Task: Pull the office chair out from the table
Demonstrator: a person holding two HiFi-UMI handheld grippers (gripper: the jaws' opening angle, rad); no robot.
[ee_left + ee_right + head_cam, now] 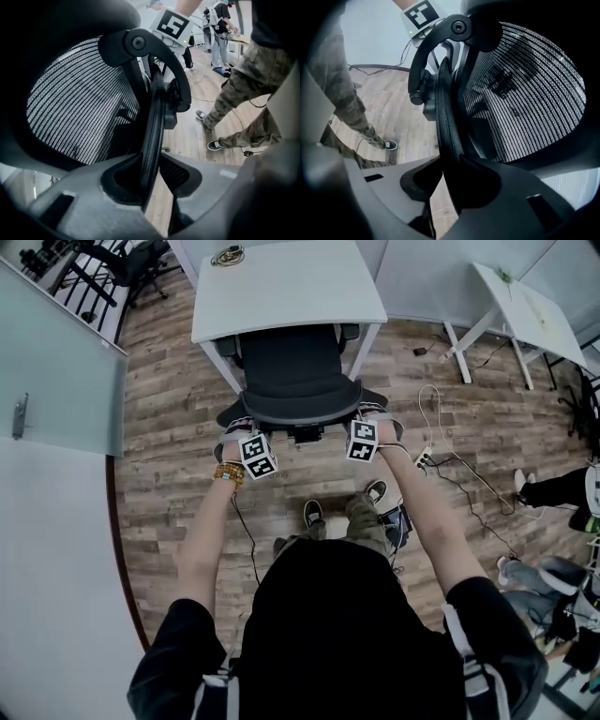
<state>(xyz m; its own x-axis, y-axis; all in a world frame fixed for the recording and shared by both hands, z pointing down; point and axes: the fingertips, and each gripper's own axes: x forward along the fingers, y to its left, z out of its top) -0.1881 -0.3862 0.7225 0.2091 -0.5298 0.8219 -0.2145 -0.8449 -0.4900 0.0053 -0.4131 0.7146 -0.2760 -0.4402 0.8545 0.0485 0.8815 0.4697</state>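
A black mesh office chair (295,381) stands tucked under a white table (281,287), its back toward me. My left gripper (246,432) is at the back's left edge and my right gripper (361,423) at its right edge. In the left gripper view the chair back's black rim (152,126) runs between the jaws of the left gripper (152,173), which close on it. In the right gripper view the rim (447,122) likewise lies clamped in the right gripper (443,180). The mesh (79,103) fills much of each gripper view.
My own legs in camouflage trousers (361,517) stand just behind the chair. Cables and a power strip (424,458) lie on the wood floor to the right. A second white table (525,306) stands at the far right, other people (562,488) near it. A glass partition (56,362) is on the left.
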